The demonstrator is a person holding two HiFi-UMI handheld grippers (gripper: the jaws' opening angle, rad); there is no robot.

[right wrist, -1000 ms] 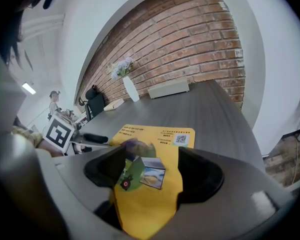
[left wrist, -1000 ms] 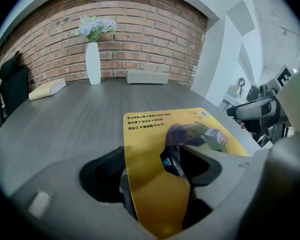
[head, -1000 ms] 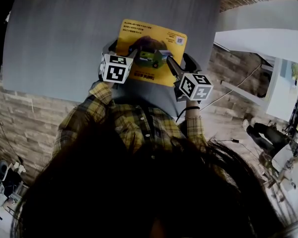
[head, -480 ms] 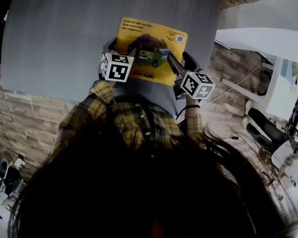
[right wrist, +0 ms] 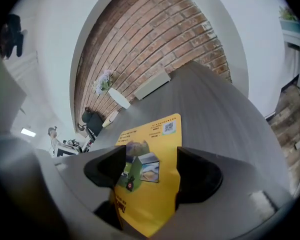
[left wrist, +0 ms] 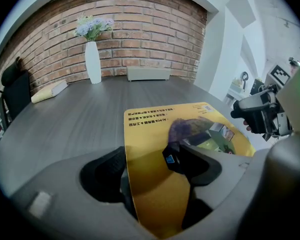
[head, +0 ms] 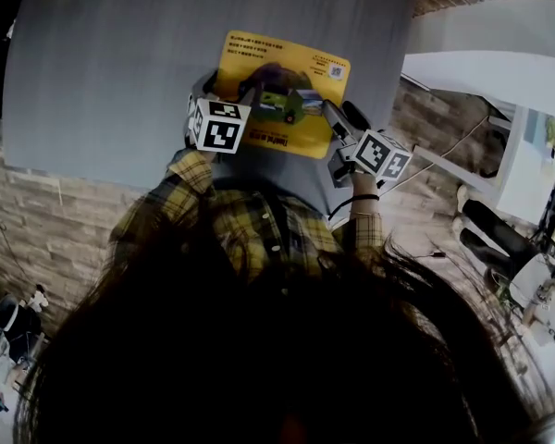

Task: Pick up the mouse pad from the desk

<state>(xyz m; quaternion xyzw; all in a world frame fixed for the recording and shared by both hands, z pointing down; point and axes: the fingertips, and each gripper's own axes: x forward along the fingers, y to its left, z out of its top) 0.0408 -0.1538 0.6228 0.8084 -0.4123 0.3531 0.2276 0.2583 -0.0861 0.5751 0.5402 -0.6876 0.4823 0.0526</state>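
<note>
Two grippers meet the mouse pad (head: 279, 80) at the near edge of the desk (head: 102, 81) — we see the left gripper (left wrist: 145, 161) pinching it to lift, the right gripper (right wrist: 151, 166) spread around it

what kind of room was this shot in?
Probably an office or meeting room. There is a big grey desk by a brick wall, with a white vase of flowers on it and a black office chair at its side.
</note>
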